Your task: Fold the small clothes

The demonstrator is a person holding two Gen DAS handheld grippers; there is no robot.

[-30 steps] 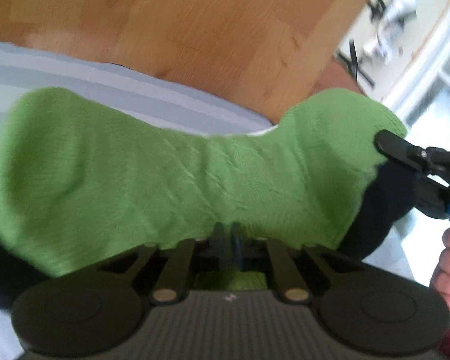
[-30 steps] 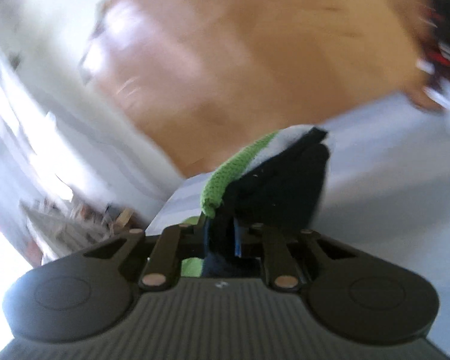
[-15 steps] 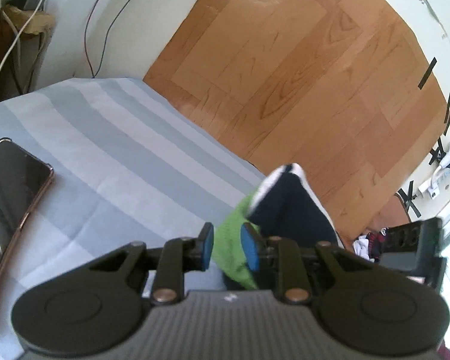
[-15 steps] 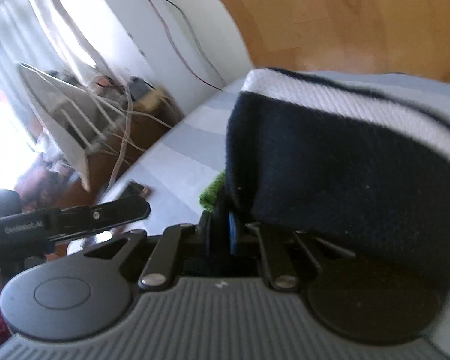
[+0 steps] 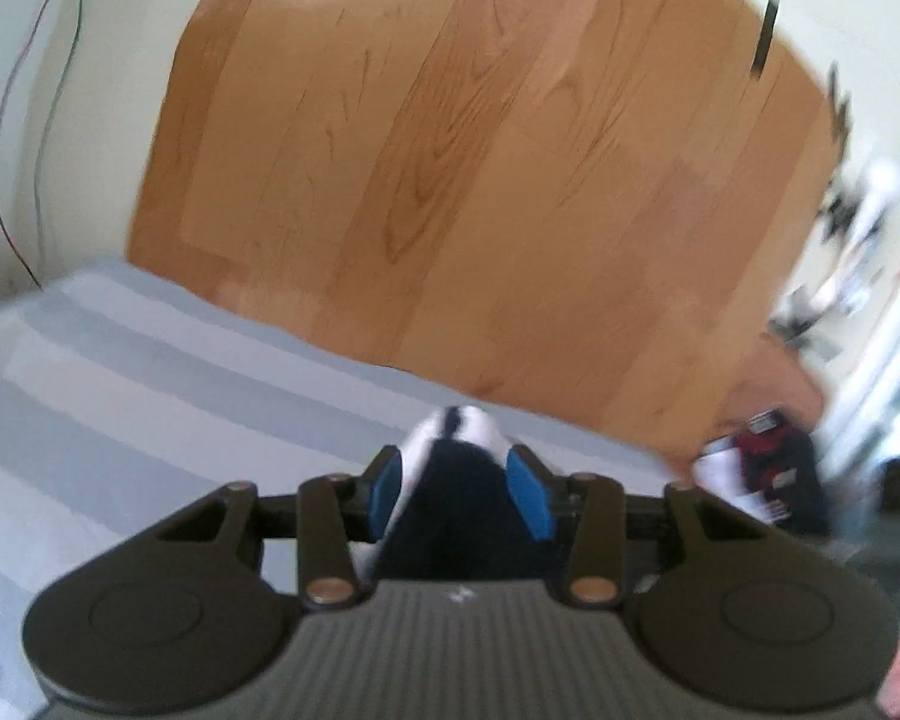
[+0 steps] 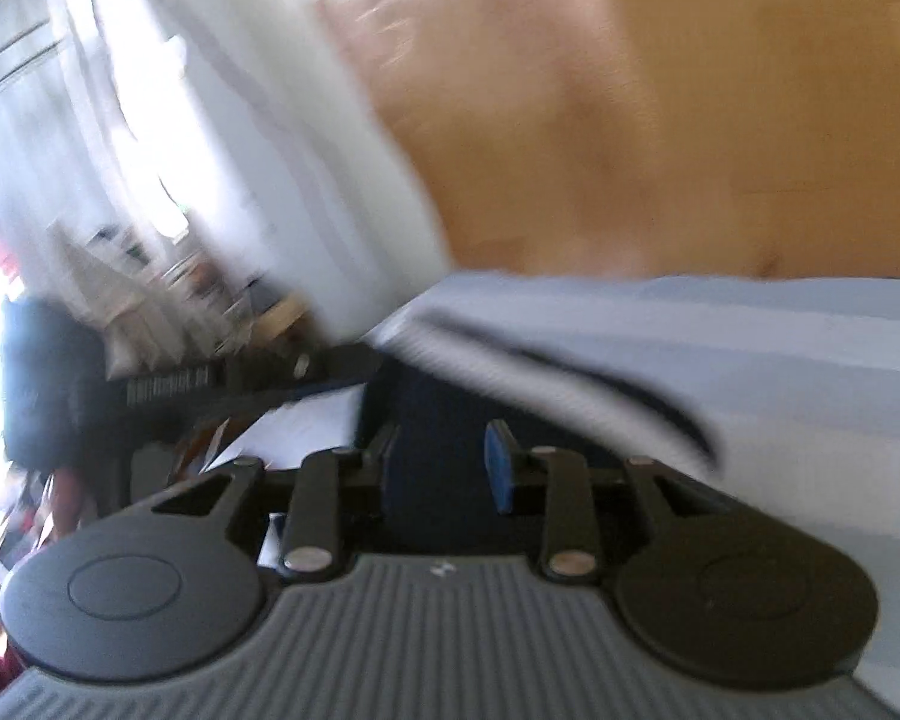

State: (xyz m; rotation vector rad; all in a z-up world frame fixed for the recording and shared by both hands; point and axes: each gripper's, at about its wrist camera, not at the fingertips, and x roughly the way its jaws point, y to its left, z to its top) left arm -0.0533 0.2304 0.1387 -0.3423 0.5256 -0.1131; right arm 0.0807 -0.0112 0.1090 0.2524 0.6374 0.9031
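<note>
The left claw (image 5: 461, 489) stands with its jaws spread apart, its blue pads (image 5: 529, 495) on either side of a dark navy sock (image 5: 450, 516) with a white edge. The sock sits in the gap between the fingers; the left pad looks close against the white edge, but the blur keeps me from saying whether either pad presses the cloth. Past the fingertips the sock's white end points toward the far edge of a bed sheet (image 5: 120, 372) striped in grey and pale blue. Beyond the sheet lies a wood floor (image 5: 480, 180), and at the left a pale wall with thin cables (image 5: 6, 180) running down it. At the right edge, blurred, a heap of dark and red things (image 5: 774, 474) lies on the floor.

The right claw (image 6: 444, 459) is likewise released, jaws wide, with the same navy sock (image 6: 438, 414) filling the gap between them; its white band with a dark stripe (image 6: 570, 372) stretches away to the right over the striped sheet (image 6: 780, 360). To the left in this view the other claw's black body (image 6: 210, 384) reaches in toward the sock. The wood floor (image 6: 660, 120) shows beyond, and the bright clutter at the left is too smeared to make out.
</note>
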